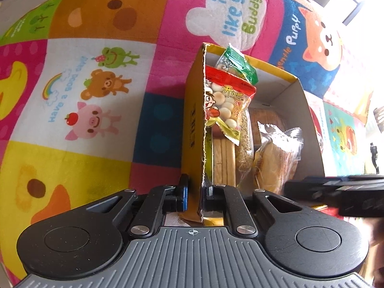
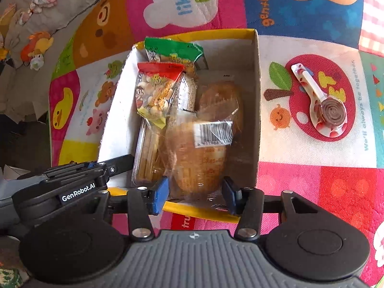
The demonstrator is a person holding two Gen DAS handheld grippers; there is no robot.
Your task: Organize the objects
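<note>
1. On the colourful quilted cartoon play mat (image 2: pixel 300 168) I see the yellow open-topped cardboard box (image 2: pixel 256 96), snack packets filling its left side and open floor along its right wall.
2. My left gripper (image 1: pixel 194 193) pinches the box's left wall (image 1: pixel 192 124), jaws nearly together.
3. My right gripper (image 2: pixel 195 195) has a clear-wrapped brown bread bun (image 2: pixel 192 158) between part-spread jaws above the near rim; whether the pads press I cannot tell.
4. A patterned ceramic spoon (image 2: pixel 319 103) lies well apart, right.
</note>
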